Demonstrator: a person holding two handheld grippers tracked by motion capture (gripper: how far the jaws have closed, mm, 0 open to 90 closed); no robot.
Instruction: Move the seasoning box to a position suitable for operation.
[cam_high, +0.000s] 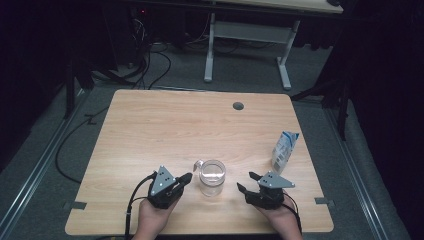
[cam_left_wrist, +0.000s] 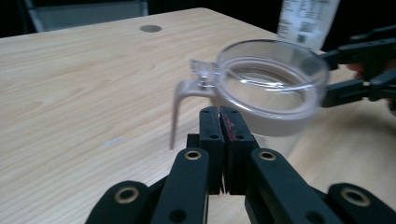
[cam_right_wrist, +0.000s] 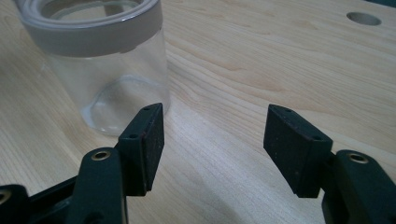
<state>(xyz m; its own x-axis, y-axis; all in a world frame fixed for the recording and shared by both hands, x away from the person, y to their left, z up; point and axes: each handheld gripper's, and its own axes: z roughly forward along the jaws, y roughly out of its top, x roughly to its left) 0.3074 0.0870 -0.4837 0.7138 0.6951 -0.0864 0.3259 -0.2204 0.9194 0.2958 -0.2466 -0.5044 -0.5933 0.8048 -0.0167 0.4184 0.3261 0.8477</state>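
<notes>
A clear glass jar with a pale grey rim stands on a light wood-grain table, flanked by a matte black left gripper and right gripper, each topped with a grey plate, beside a blue-and-white carton.

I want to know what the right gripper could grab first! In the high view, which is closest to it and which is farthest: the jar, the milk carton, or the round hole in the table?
From the right gripper:
1. Jar, just to its left.
2. Milk carton, behind it near the table's right edge.
3. Round hole, far back on the table.
</notes>
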